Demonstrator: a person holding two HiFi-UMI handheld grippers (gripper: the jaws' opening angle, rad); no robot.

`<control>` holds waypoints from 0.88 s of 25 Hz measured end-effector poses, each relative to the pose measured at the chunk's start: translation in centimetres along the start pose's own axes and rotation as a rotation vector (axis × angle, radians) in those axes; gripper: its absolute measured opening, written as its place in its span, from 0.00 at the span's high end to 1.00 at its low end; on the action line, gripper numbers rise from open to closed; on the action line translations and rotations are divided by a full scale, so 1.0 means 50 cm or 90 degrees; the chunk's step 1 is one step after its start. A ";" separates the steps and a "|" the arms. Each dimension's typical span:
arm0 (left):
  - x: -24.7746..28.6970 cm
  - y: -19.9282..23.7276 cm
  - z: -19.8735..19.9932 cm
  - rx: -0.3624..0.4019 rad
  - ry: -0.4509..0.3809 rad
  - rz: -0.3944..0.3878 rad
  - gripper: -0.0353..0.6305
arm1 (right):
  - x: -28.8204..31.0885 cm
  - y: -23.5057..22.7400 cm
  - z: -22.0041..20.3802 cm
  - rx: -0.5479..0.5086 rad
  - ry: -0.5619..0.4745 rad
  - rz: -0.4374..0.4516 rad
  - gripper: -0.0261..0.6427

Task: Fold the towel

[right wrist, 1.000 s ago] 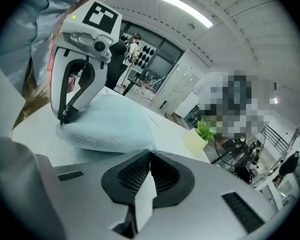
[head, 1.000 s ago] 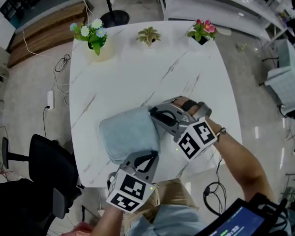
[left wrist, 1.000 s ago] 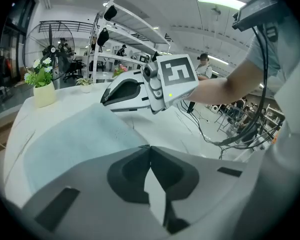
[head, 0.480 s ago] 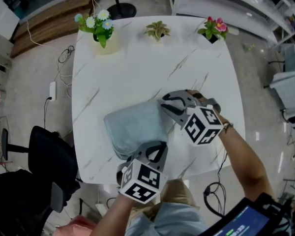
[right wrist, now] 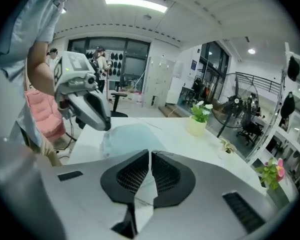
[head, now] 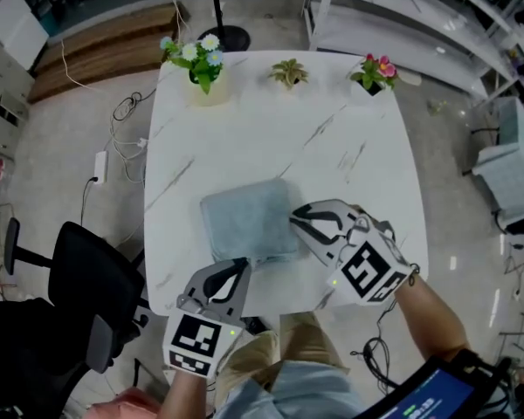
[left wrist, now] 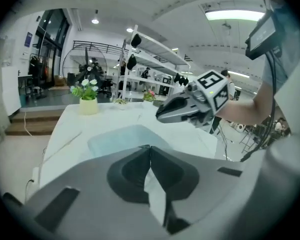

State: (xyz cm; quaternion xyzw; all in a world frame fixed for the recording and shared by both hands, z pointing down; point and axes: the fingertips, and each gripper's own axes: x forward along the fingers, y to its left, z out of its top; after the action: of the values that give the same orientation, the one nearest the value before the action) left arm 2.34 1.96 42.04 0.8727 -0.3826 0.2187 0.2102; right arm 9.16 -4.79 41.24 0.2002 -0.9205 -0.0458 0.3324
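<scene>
Counter [head: 244, 112]: white, marble-patterned, level. Towel [head: 249, 221]: pale blue, folded to a compact rectangle, lying flat on the near half of the counter. Right claw [head: 297, 218]: tips just beside the towel's right edge, jaws all but together after just closing, nothing between them. Left claw [head: 241, 265]: at the towel's near edge, jaws fully together, holding nothing. Three potted plants [head: 288, 74]: in a row along the far edge, well apart from the towel.
</scene>
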 end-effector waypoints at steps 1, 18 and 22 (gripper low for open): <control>-0.001 0.019 -0.017 -0.002 0.008 0.012 0.94 | 0.001 0.026 -0.002 -0.002 0.005 0.013 0.91; 0.010 0.060 -0.125 0.002 0.071 0.024 0.93 | 0.042 0.092 -0.102 0.065 0.075 -0.001 0.93; -0.099 0.062 -0.035 -0.020 -0.045 0.083 0.93 | -0.049 0.047 -0.027 0.154 -0.011 -0.086 0.91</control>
State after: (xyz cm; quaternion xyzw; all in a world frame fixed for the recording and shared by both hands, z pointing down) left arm -3.44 3.83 41.37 0.8495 -0.4494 0.1951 0.1958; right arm 10.94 -1.60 41.34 0.2995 -0.9068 0.0414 0.2938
